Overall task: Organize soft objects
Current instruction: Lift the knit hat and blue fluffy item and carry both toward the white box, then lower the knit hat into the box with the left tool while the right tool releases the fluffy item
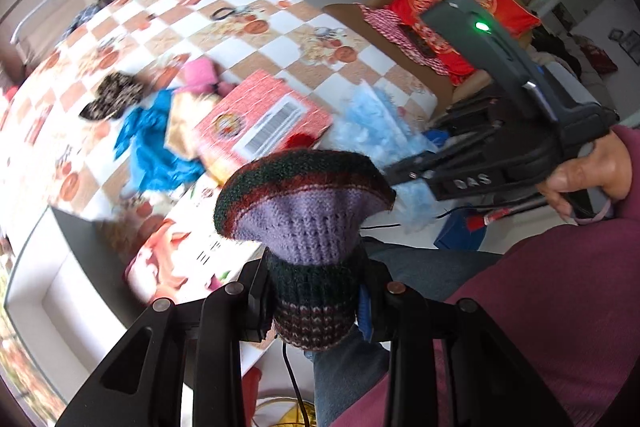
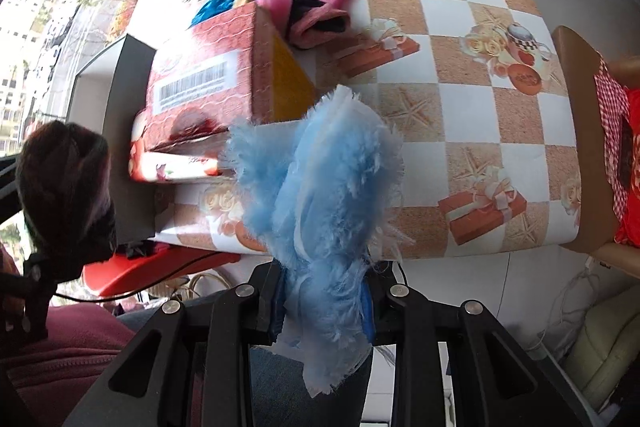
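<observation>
Left gripper (image 1: 316, 291) clamps a knitted sock (image 1: 308, 223), right gripper (image 2: 324, 303) clamps blue fluffy fabric (image 2: 320, 179); both mid-carry, probably bound for the pink box (image 2: 208, 75).

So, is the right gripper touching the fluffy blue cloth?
Touching. In the right wrist view the right gripper is closed on the fluffy blue cloth: both fingers press its lower part, with no gap, and the cloth stands up from between them.
</observation>
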A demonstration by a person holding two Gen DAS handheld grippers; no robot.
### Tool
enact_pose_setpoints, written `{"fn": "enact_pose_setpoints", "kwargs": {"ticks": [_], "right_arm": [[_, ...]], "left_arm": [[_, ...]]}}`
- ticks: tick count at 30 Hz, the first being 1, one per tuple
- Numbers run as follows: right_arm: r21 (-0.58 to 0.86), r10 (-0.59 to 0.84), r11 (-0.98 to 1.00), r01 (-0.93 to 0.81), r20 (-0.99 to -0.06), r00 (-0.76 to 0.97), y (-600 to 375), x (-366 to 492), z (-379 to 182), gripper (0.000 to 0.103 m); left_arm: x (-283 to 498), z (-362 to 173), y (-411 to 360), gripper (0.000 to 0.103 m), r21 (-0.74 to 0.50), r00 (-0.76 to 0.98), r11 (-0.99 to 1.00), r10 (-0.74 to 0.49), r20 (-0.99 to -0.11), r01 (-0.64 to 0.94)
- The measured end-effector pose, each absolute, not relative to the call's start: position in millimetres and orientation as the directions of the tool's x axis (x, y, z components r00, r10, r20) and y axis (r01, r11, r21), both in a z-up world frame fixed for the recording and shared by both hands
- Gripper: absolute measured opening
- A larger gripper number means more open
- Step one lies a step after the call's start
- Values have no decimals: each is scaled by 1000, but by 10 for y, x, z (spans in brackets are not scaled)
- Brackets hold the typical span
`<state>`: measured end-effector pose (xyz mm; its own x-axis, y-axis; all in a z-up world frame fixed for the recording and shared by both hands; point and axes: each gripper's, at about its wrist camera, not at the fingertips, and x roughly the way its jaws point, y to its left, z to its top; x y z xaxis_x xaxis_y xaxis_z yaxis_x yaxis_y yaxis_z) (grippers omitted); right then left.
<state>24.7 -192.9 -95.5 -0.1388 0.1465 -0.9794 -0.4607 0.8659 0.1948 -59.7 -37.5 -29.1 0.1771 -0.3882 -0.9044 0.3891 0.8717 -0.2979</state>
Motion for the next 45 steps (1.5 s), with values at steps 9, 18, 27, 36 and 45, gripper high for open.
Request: {"fn": "enact_pose_setpoints", "kwargs": {"ticks": [9,18,27,36,45], "right_arm": [[261,145,699,-666,-963,-225,-1290,-37,-911,30],[286,136,542,-790,-958,-254,-706,-118,-760,30],[301,130,435,-849,-953,-272,-227,-164,-690,30],[329,140,326,-887,-944,-299,381,-328,-675,30],[327,127,234,-915,-944,-305,914,-605,-709,30]], "left_arm": [[-754,-414,326,35,-303,250,948,-319,-914,102],[-971,-512,878,35,-283,291,948,-232,-928,-146],[-1218,-646,1239,35,-264,284,899,-167,-944,-350],[-1512,-766,1599,35,-209,257,828,-81,-963,-521],[-1842,-935,1914,35,-115,177,746,3,-984,-656]]}}
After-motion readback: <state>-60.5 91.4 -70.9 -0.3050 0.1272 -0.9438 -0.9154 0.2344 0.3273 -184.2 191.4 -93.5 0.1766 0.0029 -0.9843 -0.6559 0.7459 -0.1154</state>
